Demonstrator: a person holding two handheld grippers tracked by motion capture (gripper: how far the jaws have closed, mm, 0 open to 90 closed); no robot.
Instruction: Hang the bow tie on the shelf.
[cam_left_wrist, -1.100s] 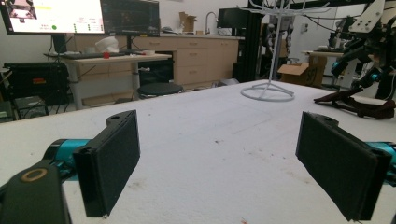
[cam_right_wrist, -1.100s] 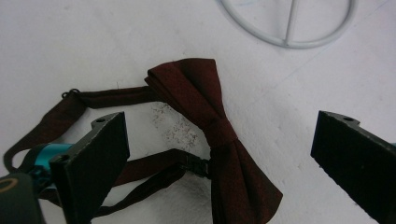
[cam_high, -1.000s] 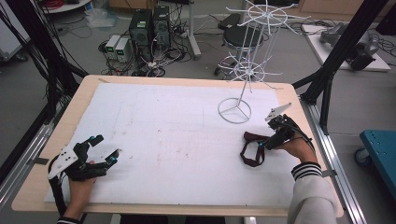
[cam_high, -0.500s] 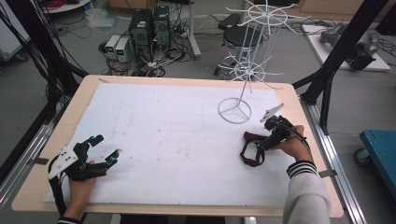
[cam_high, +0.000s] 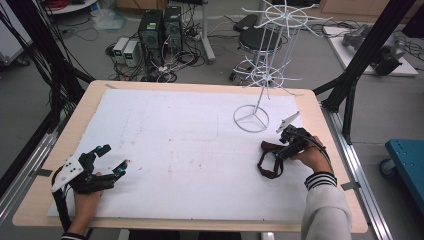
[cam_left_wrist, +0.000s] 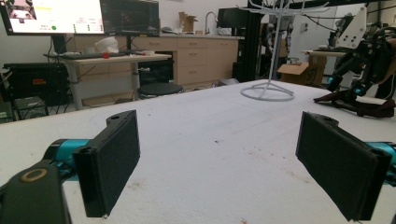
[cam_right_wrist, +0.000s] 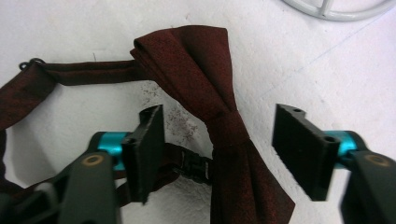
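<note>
- The white table (cam_high: 165, 135) stands in a room full of cables and computers.
- Far left of the bow tie (cam_right_wrist: 210, 93), the left gripper (cam_high: 111, 161) rests wide open and holds nothing.
- The right gripper (cam_right_wrist: 217, 140) has come lower, wide open around the knot, so a grab looks close.
- Its strap clasp is half hidden.
- The wire stand (cam_high: 260, 85) is just behind.
</note>
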